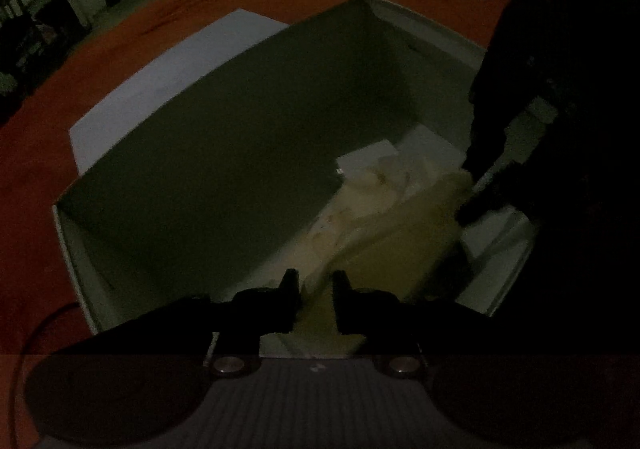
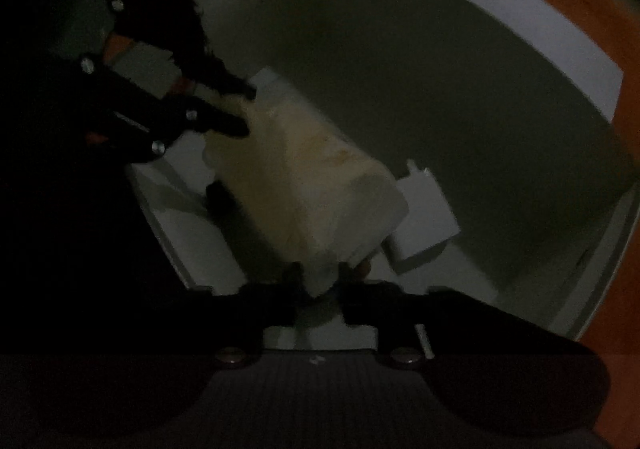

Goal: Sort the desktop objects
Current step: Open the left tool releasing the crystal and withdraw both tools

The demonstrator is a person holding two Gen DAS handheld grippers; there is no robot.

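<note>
Nearest the lens, the left gripper (image 1: 316, 289) has its jaws narrowly parted on one end of the pale cloth (image 1: 380, 209) — whether the pads press it I cannot tell. At the far end, the right gripper (image 2: 320, 281) looks likewise. The cloth lies inside the white box (image 1: 92, 289) — judging by this, open both grippers together and lift straight up.

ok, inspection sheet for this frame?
Surface: orange-red tabletop.
Job's things: open white box; inside it a cream bundle and a small white carton.
Clutter: flat white panel beside the box.
Grippers: left gripper and right gripper each straddle one end of the bundle; grip unclear in the dark.
Cables: thin cable on the tabletop.
Surroundings: dark room, dim furniture.
</note>
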